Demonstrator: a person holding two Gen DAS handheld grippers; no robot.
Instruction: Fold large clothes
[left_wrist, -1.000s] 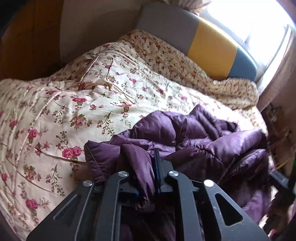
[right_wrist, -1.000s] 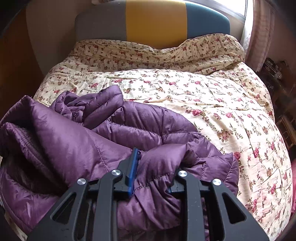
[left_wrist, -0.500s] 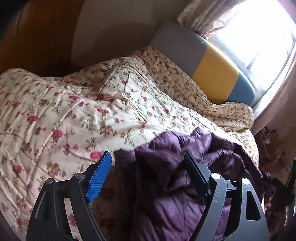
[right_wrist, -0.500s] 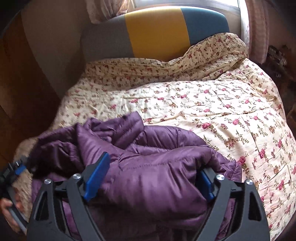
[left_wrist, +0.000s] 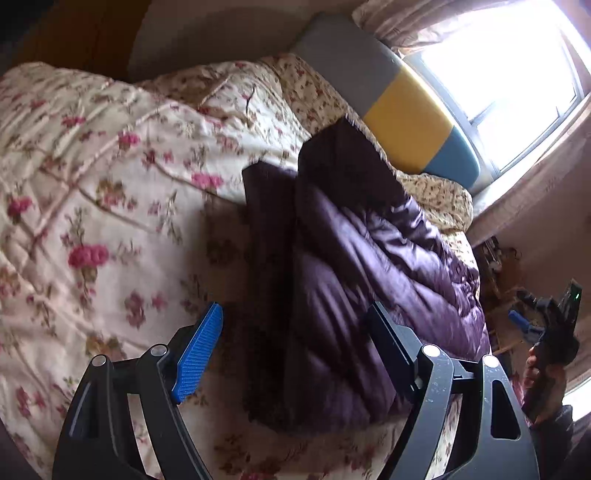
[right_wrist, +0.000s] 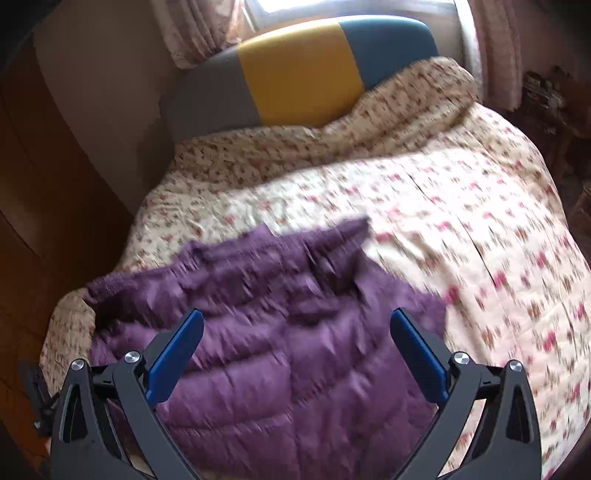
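The purple jacket (right_wrist: 280, 354) now lies loose on the flowered bed (right_wrist: 461, 229) — both the left gripper (left_wrist: 295, 354) and right gripper (right_wrist: 295, 350) have just spread wide and let go, so this fold looks laid down.

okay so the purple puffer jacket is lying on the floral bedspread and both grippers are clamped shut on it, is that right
Not quite. The purple puffer jacket does lie on the floral bedspread, but neither gripper is clamped on it. The left gripper and right gripper have just been opening, and each wrist view shows its jaws spread wide, off the fabric.
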